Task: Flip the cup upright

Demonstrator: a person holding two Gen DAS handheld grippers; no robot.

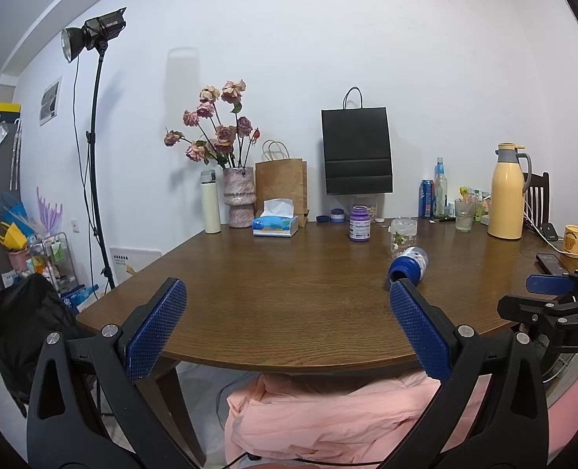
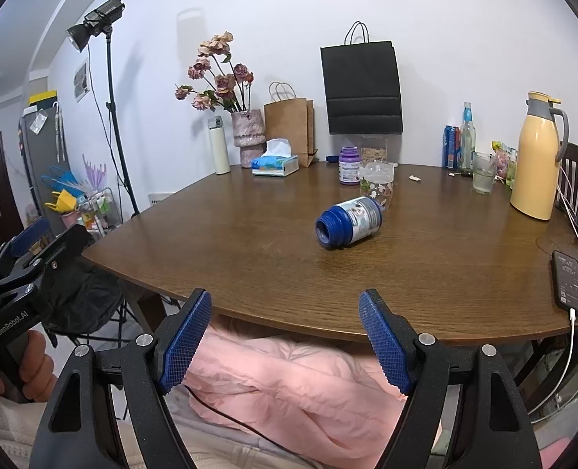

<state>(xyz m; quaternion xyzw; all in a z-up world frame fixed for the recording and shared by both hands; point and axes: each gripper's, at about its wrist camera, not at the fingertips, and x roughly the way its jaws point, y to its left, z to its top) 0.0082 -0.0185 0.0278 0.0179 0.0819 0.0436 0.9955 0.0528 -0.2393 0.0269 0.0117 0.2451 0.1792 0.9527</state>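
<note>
A blue cup (image 2: 348,223) with a printed label lies on its side on the brown table (image 2: 250,258), its open mouth facing the near left. It also shows in the left wrist view (image 1: 408,265), just beyond my left gripper's right finger. My left gripper (image 1: 287,299) is open and empty at the table's near edge. My right gripper (image 2: 285,306) is open and empty, short of the near edge, with the cup ahead and slightly right.
A clear floral glass (image 2: 377,183) stands just behind the cup, a purple jar (image 2: 348,165) beyond it. A tissue box (image 2: 275,164), vase (image 2: 248,140), paper bags and yellow thermos jug (image 2: 537,160) line the back. A phone (image 2: 568,279) lies at right.
</note>
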